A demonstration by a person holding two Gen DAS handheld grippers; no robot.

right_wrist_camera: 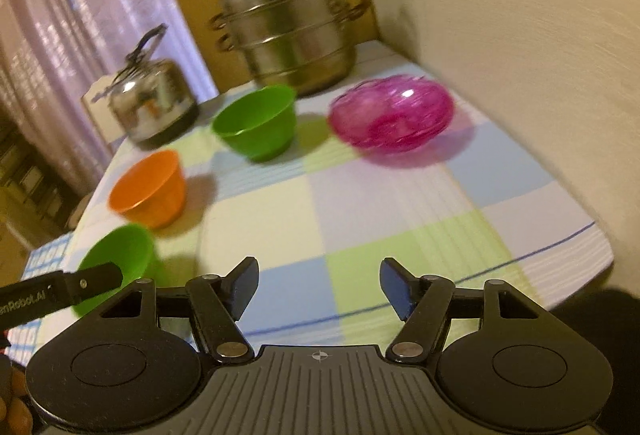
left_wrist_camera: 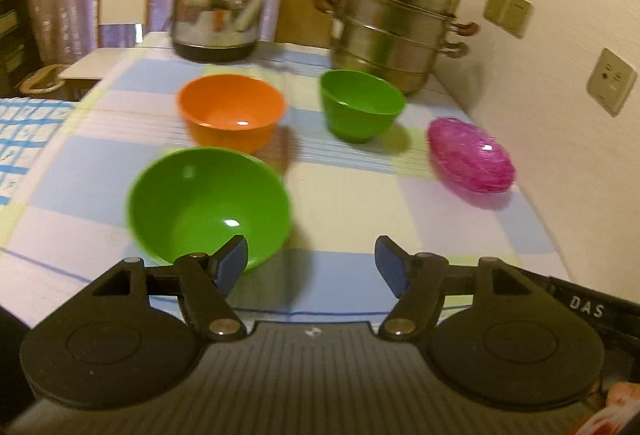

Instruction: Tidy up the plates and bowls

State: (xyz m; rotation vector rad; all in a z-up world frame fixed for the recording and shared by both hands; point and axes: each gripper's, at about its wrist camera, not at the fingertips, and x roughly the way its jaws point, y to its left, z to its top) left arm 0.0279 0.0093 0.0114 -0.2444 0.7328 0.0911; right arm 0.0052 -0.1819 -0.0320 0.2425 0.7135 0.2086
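Both the left gripper (left_wrist_camera: 311, 261) and right gripper (right_wrist_camera: 318, 285) are hovering with jaws standing wide apart, gripping nothing. The near green bowl (left_wrist_camera: 208, 203), orange bowl (left_wrist_camera: 232, 111), far green bowl (left_wrist_camera: 362, 105) and pink dish (left_wrist_camera: 472, 155) are sitting well apart, seemingly awaiting stacking.

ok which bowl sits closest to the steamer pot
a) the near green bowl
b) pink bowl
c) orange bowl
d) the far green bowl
d: the far green bowl stands right in front of the steamer pot, while the orange bowl, the pink bowl and the near green bowl lie farther from it.
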